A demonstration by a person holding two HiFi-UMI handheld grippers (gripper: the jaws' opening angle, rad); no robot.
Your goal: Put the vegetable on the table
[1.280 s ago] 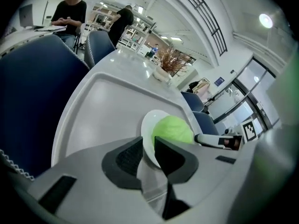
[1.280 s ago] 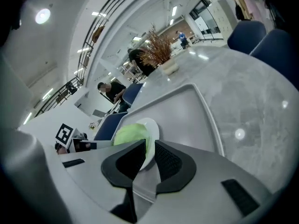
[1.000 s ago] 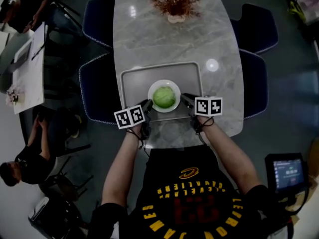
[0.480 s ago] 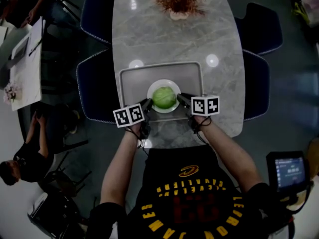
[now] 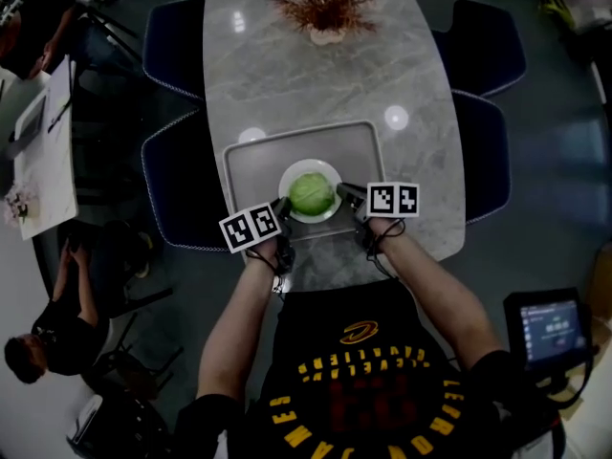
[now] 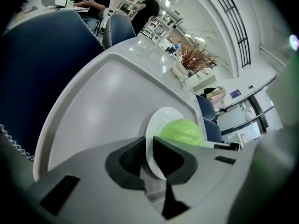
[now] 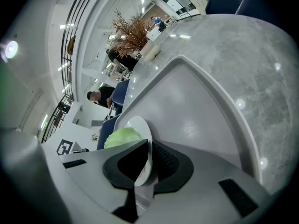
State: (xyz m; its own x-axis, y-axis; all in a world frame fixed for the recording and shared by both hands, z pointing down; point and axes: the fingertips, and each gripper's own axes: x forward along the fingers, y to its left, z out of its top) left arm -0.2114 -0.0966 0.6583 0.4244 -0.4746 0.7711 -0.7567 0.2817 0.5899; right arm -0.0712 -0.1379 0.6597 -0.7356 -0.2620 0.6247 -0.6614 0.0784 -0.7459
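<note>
cabbage, a pale green head, sits on a white plate, and that plate lies at the near side of a grey tray on the marble table. left gripper is clamped on the plate's left rim and right gripper on its right rim, each with the rim pinched between dark pads. i judge the step to be the two-handed grasp, with the lift not yet clearly begun. next, both sides should rise level, clear the tray's lip and set down on bare marble. against the earlier frames the grip and the plate's place on the tray look unchanged; only the head view has drifted.
</note>
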